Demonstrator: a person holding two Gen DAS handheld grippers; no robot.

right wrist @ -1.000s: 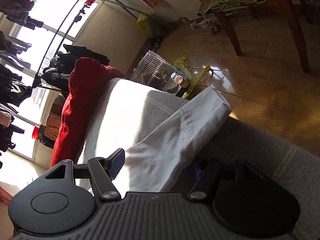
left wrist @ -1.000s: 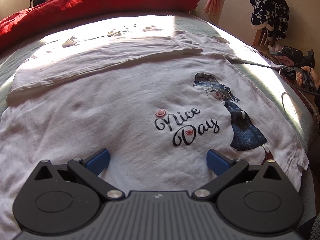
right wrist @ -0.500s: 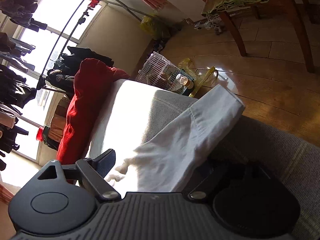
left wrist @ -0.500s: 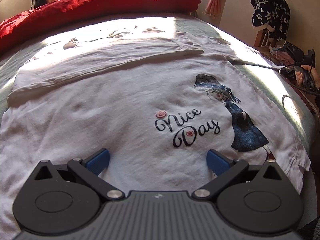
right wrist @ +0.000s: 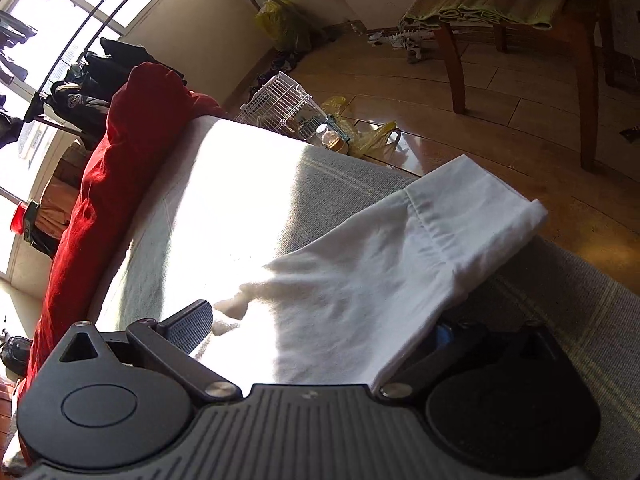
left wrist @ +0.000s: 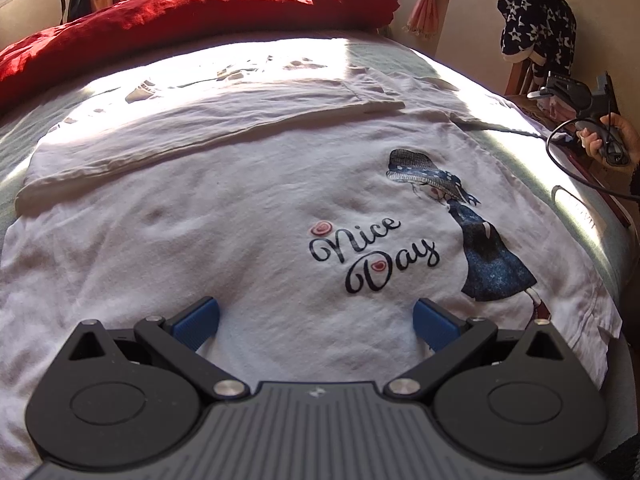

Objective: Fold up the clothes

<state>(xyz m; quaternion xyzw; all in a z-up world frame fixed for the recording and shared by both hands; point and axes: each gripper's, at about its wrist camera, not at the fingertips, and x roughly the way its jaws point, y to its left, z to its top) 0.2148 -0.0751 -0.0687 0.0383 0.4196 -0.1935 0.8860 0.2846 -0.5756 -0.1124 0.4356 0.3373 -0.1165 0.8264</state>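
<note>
A white T-shirt [left wrist: 248, 216] with a "Nice Day" print lies spread on the bed, its far sleeve [left wrist: 200, 132] folded in over the body. My left gripper [left wrist: 316, 318] hovers open just over the shirt's near part, blue pads wide apart with only flat cloth between them. In the right wrist view the shirt's other sleeve [right wrist: 380, 256] lies at the bed's edge. My right gripper [right wrist: 320, 324] has its jaws opening around it. The sleeve drapes loosely between them and covers the right finger; the pads do not press on it.
A red duvet [left wrist: 192, 16] is bunched along the head of the grey bed [right wrist: 328, 184]. A hand [left wrist: 612, 136] with a black cabled device is at the bed's right side. On the wooden floor stand a wire cage [right wrist: 280, 108], bags and a chair [right wrist: 520, 20].
The right jaws have spread wide and let the sleeve go; it now lies loose at the bed's edge as the right view has shifted slightly. The left gripper and the shirt's body are unchanged.
</note>
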